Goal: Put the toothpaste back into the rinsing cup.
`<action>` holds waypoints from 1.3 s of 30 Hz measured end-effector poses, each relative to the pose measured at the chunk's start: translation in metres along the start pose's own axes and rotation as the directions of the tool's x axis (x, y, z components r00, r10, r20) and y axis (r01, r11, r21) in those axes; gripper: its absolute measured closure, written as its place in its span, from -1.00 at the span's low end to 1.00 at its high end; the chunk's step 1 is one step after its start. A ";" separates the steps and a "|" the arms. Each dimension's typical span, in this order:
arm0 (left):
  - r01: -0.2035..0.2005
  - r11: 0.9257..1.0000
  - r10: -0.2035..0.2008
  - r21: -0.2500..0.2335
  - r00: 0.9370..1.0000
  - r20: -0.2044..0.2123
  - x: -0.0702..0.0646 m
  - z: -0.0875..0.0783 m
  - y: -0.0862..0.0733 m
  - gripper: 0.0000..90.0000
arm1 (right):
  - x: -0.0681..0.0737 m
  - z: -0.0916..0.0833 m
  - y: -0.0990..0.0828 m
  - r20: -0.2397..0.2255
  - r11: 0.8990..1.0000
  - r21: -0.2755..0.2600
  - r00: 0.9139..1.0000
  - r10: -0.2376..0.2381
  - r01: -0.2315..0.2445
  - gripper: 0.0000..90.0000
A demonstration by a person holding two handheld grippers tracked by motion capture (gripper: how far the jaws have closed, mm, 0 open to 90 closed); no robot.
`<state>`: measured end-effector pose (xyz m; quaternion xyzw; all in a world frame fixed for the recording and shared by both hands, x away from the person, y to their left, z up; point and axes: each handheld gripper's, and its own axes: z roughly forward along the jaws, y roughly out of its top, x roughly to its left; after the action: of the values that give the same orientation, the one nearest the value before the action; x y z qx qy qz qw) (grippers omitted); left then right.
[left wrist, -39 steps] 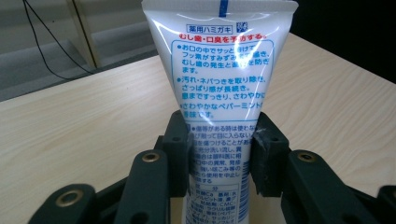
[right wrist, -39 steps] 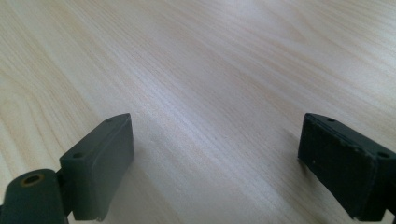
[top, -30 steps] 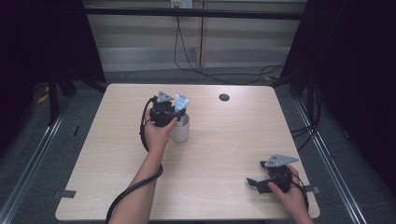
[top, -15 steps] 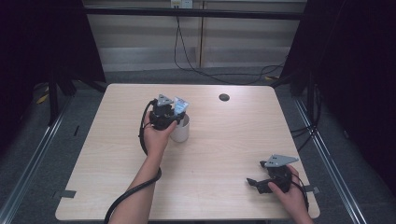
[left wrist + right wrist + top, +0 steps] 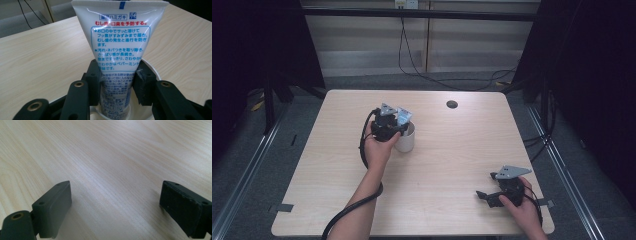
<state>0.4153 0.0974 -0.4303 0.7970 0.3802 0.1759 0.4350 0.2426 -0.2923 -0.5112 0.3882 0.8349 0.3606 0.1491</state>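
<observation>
Desk (image 5: 452,165): light wood-grain top, rectangular with rounded corners. A small dark round grommet (image 5: 452,104) sits near the far edge, right of centre. Strips of grey tape lie at the near left edge and the near right edge.

Cup (image 5: 406,141): white, round, upright, standing on the desk left of centre and towards the far half, well apart from every edge. In the left gripper view its white rim (image 5: 155,70) curves around behind the jaws.

Tube (image 5: 120,50): white squeeze tube with a flat crimped end uppermost, printed with blue and red Japanese text inside a blue outline. It stands upright with its lower end down inside the cup. In the high view its pale upper end (image 5: 404,116) rises above the cup's rim.

Left gripper (image 5: 117,82): black, held in the person's left hand (image 5: 377,147), placed over the cup's near-left side. Its jaws are narrow, both pads pressed against the sides of the tube above the cup's rim. A black cable loops from it back along the forearm.

Right gripper (image 5: 115,202): black with a grey three-cornered plate on top, held in the person's right hand (image 5: 522,210) at the near right corner of the desk. Its jaws stand wide apart with nothing between them, bare wood showing beneath. It is well apart from the cup and tube.
</observation>
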 end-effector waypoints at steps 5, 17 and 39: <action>-0.013 1.000 0.013 0.022 1.000 0.003 -0.001 -0.002 -0.002 0.38 | 0.000 0.000 0.000 0.000 1.000 0.000 1.000 0.000 0.000 -0.78; -0.020 0.999 0.020 0.030 1.000 -0.005 -0.001 0.001 -0.003 0.32 | 0.000 0.000 0.000 0.000 1.000 0.000 1.000 0.000 0.000 -0.78; -0.057 0.996 0.056 0.063 0.998 0.017 0.000 0.003 0.004 0.12 | 0.000 0.000 0.000 0.000 1.000 0.000 1.000 0.000 0.000 -0.78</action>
<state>0.4188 0.0947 -0.4289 0.8223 0.3596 0.1701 0.4069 0.2426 -0.2923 -0.5112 0.3883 0.8349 0.3604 0.1491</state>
